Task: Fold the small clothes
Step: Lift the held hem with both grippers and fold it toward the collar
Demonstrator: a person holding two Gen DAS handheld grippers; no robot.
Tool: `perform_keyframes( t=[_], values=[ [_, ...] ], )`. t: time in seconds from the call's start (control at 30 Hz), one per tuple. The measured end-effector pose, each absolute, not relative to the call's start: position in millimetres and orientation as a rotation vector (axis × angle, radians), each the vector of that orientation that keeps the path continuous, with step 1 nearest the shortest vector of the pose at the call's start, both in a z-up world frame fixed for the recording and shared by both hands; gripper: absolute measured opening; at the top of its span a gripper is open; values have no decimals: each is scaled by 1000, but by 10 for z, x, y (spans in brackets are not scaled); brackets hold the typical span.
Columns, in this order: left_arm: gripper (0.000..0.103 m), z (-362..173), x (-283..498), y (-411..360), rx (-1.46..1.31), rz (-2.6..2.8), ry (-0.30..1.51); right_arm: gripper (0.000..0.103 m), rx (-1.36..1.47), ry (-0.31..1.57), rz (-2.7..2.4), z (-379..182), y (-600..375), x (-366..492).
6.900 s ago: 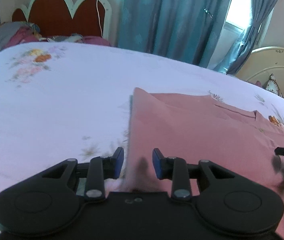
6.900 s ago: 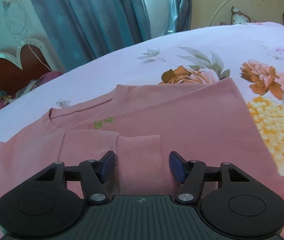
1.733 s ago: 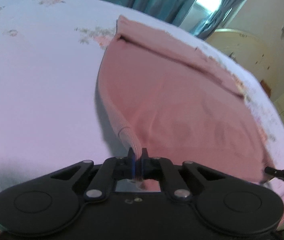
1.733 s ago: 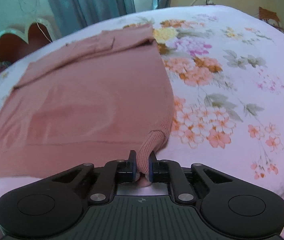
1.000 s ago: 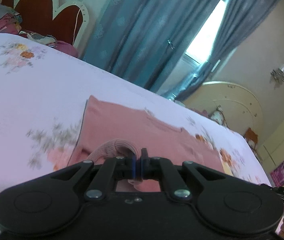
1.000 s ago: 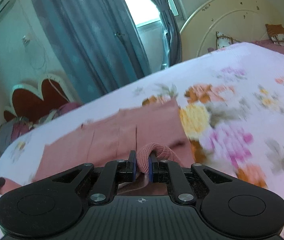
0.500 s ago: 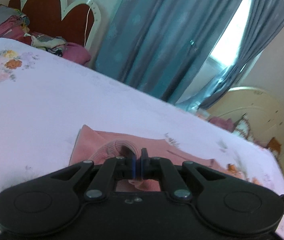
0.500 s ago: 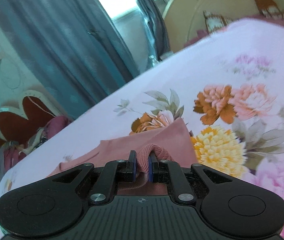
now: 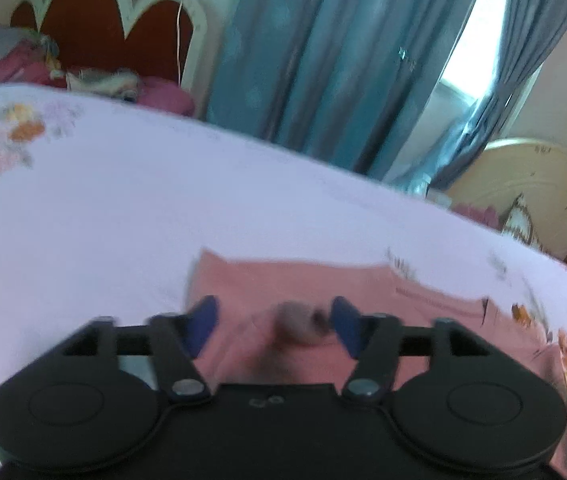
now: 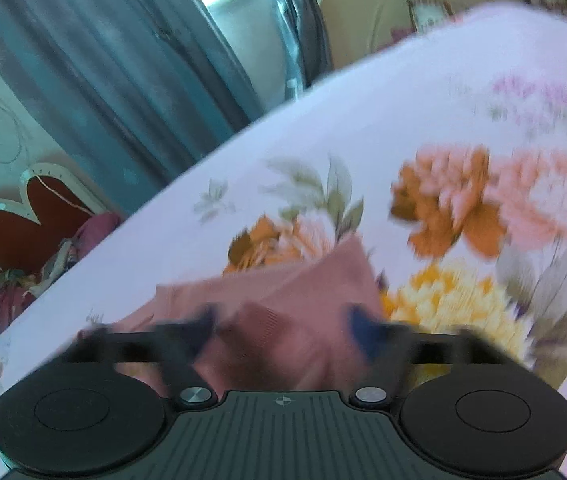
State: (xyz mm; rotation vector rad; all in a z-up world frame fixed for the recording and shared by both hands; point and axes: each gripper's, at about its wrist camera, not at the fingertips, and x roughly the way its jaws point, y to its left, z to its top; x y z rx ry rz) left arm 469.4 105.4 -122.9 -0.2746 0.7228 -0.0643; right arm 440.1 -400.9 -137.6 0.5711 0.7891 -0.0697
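One pink garment (image 9: 295, 280), two tongs (image 9: 275, 320)

Bedroom setting: a bed (image 9: 163, 200) with a floral sheet, a scalloped red headboard (image 9: 99, 36), blue curtains (image 9: 323, 60) beside a bright window (image 9: 479, 32), and a cream headboard (image 9: 523, 188) against the wall.

The folded sweater (image 9: 303, 280) lies on the bed (image 9: 123, 200), well in from its far edge. Beyond that edge hang curtains (image 9: 323, 60); a headboard (image 9: 103, 28) stands at the far left corner, clothes (image 9: 23, 64) heaped before it.
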Motion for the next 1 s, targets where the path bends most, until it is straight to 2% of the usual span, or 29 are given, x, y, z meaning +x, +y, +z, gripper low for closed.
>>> perform_keyframes(
  t=[0.33, 0.37, 0.4, 0.47, 0.57, 0.63, 0.67, 0.7, 0.73, 0.77, 0.87, 1.0],
  values=[
    [56, -1429, 4950, 806, -82, -207, 810, 81, 422, 856, 88, -1575, -3905, 4560],
    [55, -1474, 4998, 783, -70, -206, 822, 78, 403, 861, 99, -1597, -3884, 4574],
    [51, -1513, 5039, 758, -56, -206, 834, 64, 387, 866, 109, -1617, -3871, 4586],
    [47, -1579, 5078, 736, -22, -207, 853, 53, 362, 888, 127, -1656, -3865, 4624],
    [38, -1605, 5048, 740, 2, -231, 862, 53, 316, 897, 155, -1681, -3827, 4632],
    [14, -1601, 5004, 737, 15, -255, 856, 50, 262, 903, 182, -1685, -3755, 4639],
    [12, -1600, 4981, 735, 25, -264, 852, 30, 220, 912, 190, -1689, -3703, 4649],
    [8, -1595, 4955, 734, 34, -268, 844, 21, 180, 912, 195, -1690, -3659, 4651],
    [5, -1595, 4939, 719, 38, -272, 835, 20, 165, 909, 210, -1681, -3634, 4645],
    [5, -1584, 4923, 710, 39, -274, 825, 10, 160, 910, 227, -1671, -3621, 4638],
    [4, -1492, 4845, 708, 24, -272, 765, 8, 126, 862, 231, -1584, -3591, 4554],
    [4, -1262, 4764, 765, -30, -223, 645, 8, 229, 742, 173, -1356, -3745, 4498]
  ],
)
